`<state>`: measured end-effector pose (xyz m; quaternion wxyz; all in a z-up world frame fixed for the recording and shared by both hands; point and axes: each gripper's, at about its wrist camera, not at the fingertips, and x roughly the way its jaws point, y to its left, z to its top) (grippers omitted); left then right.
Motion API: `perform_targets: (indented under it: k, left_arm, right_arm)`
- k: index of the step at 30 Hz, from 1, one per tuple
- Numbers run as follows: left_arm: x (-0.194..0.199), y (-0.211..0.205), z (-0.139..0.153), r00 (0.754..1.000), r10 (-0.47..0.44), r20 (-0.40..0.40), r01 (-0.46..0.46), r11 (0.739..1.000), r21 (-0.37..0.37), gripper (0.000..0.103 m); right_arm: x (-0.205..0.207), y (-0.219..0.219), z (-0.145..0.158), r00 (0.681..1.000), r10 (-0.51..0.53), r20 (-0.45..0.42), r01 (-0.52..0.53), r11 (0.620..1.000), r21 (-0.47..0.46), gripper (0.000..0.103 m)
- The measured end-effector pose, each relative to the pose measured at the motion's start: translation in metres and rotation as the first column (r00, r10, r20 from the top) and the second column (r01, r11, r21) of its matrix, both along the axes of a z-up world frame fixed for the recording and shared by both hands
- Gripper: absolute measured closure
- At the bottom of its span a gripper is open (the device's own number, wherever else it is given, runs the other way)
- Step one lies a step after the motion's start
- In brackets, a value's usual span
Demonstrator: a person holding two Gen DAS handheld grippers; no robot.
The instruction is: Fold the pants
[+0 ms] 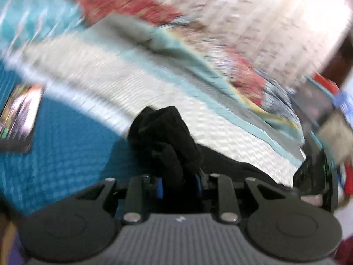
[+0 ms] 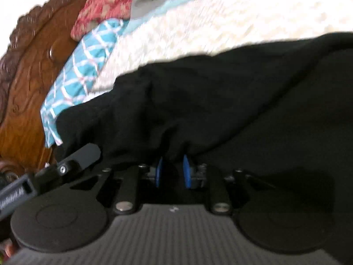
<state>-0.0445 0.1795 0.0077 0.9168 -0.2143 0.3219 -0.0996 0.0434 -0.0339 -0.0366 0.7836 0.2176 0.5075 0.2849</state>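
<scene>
The left gripper (image 1: 179,182) is pinched down on a bunched wad of the black pants (image 1: 167,137), which rises toward twelve o'clock from its blue pads. The right gripper (image 2: 173,173) nips another fold of the same cloth. The pants lie across the white bedspread (image 2: 198,33), with the wooden headboard (image 2: 28,70) at nine o'clock. I'd say it's a lift-and-carry step; next, both hands should move together, keeping the fabric taut.

pants (image 2: 220,101) black | bedspread (image 2: 220,22) cream | pillow (image 2: 88,53) teal, white lattice
</scene>
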Motion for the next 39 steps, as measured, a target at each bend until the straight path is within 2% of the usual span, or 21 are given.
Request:
perform_targets:
  k: [3,6,8,9,11,14,16,17,18,19,21,23,25,27,28,30,31,32,34,37,39]
  left_arm:
    - [-0.001,-0.039,0.014,0.991,-0.114,0.069,0.106,0.988,0.109,0.079]
    - [0.001,-0.082,0.015,0.966,-0.243,0.089,0.219,0.951,0.220,0.079]
    - [0.000,-0.113,0.007,0.938,-0.338,0.076,0.302,0.905,0.300,0.079]
    - [0.000,-0.130,0.000,0.921,-0.386,0.061,0.343,0.873,0.346,0.077]
    - [0.000,-0.160,-0.019,0.887,-0.462,0.001,0.411,0.790,0.454,0.071]
    - [-0.010,-0.187,-0.030,0.862,-0.506,-0.026,0.431,0.706,0.562,0.057]
    - [-0.019,-0.189,-0.025,0.843,-0.538,-0.017,0.447,0.683,0.578,0.037]
    - [-0.024,-0.186,-0.020,0.833,-0.553,-0.010,0.458,0.680,0.573,0.036]
    - [-0.028,-0.183,-0.015,0.830,-0.558,-0.005,0.462,0.682,0.568,0.034]
    - [-0.031,-0.177,-0.009,0.832,-0.555,-0.001,0.461,0.692,0.556,0.032]
    - [-0.035,-0.157,0.002,0.847,-0.531,0.015,0.455,0.741,0.494,0.029]
    - [-0.037,-0.132,0.013,0.874,-0.484,0.032,0.428,0.801,0.419,0.028]
    - [-0.036,-0.106,0.021,0.914,-0.405,0.034,0.368,0.859,0.357,0.028]
    - [-0.033,-0.082,0.022,0.946,-0.323,0.013,0.305,0.903,0.303,0.028]
    - [-0.031,-0.072,0.021,0.958,-0.286,-0.004,0.275,0.921,0.276,0.028]
    - [-0.028,-0.054,0.017,0.976,-0.217,-0.033,0.219,0.949,0.227,0.028]
    - [-0.028,-0.047,0.015,0.979,-0.197,-0.043,0.202,0.956,0.211,0.028]
    - [-0.026,-0.042,0.014,0.983,-0.178,-0.051,0.184,0.963,0.195,0.028]
    - [-0.022,-0.037,0.013,0.985,-0.161,-0.056,0.169,0.970,0.175,0.028]
    - [-0.016,-0.039,0.011,0.985,-0.161,-0.058,0.169,0.972,0.163,0.028]
    - [-0.013,-0.042,0.010,0.983,-0.171,-0.063,0.179,0.972,0.154,0.028]
  right_arm:
    - [-0.013,-0.039,0.010,0.994,-0.109,0.029,0.108,0.993,0.045,0.076]
    - [-0.034,-0.092,0.015,0.965,-0.261,0.028,0.258,0.963,0.071,0.076]
    - [-0.052,-0.121,0.016,0.941,-0.336,0.034,0.332,0.939,0.087,0.076]
    - [-0.061,-0.134,0.017,0.930,-0.365,0.045,0.360,0.928,0.097,0.076]
    - [-0.080,-0.152,0.018,0.905,-0.420,0.071,0.412,0.906,0.101,0.075]
    - [-0.098,-0.167,0.017,0.878,-0.469,0.094,0.464,0.883,0.069,0.071]
    - [-0.100,-0.165,0.017,0.878,-0.471,0.084,0.465,0.882,0.078,0.066]
    - [-0.099,-0.163,0.017,0.883,-0.462,0.082,0.455,0.886,0.092,0.059]
    - [-0.094,-0.159,0.019,0.890,-0.449,0.085,0.439,0.892,0.109,0.048]
    - [-0.088,-0.156,0.022,0.897,-0.430,0.098,0.417,0.899,0.130,0.043]
    - [-0.080,-0.147,0.026,0.914,-0.388,0.121,0.369,0.917,0.155,0.025]
    - [-0.069,-0.134,0.025,0.931,-0.342,0.129,0.323,0.935,0.146,0.024]
    - [-0.060,-0.119,0.023,0.941,-0.307,0.142,0.295,0.950,0.104,0.022]
    - [-0.053,-0.112,0.018,0.955,-0.267,0.128,0.260,0.963,0.070,0.023]
    - [-0.049,-0.105,0.015,0.963,-0.245,0.115,0.241,0.969,0.045,0.024]
    - [-0.048,-0.093,0.015,0.968,-0.209,0.139,0.217,0.975,-0.046,0.068]
    - [-0.054,-0.097,0.015,0.967,-0.198,0.159,0.211,0.975,-0.071,0.070]
    - [-0.056,-0.097,0.019,0.963,-0.202,0.178,0.215,0.975,-0.059,0.075]
    - [-0.065,-0.100,0.035,0.945,-0.204,0.256,0.219,0.975,-0.032,0.077]
    - [-0.086,-0.106,0.060,0.874,-0.222,0.433,0.255,0.967,-0.018,0.077]
    - [-0.084,-0.115,0.056,0.860,-0.270,0.432,0.308,0.951,-0.019,0.073]
